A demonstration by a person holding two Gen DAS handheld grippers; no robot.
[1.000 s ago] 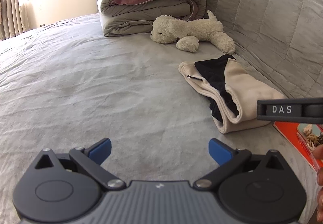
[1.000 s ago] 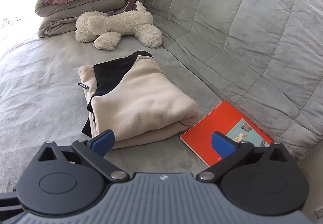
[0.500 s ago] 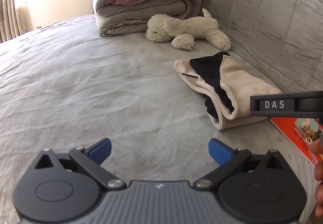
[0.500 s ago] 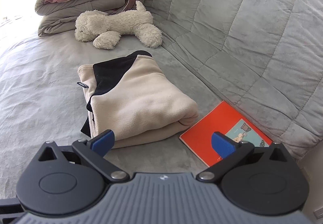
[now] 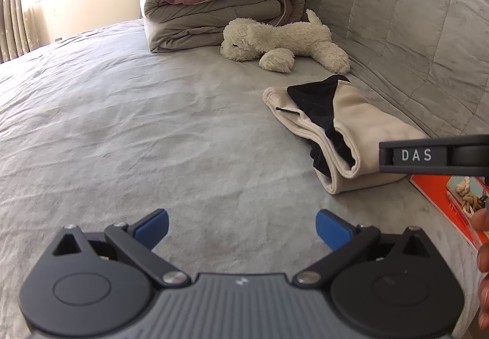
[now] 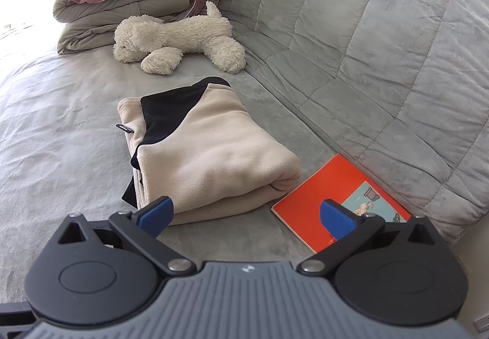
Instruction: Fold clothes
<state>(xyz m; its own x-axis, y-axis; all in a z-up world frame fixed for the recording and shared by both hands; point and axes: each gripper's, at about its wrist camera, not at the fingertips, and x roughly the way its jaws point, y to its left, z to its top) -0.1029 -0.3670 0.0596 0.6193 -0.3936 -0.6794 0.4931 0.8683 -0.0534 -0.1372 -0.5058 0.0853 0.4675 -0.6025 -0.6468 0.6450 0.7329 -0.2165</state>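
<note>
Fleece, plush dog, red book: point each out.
Fleece (image 6: 220,149), right wrist view, middle of its cream top.
Plush dog (image 6: 183,30), right wrist view, its back.
Red book (image 6: 318,195), right wrist view, bare red cover.

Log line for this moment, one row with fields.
left tool: open, empty, over bedspread | right tool: open, empty, facing garment | cream-and-black garment: folded, lying on bed | orange book: beside garment
</note>
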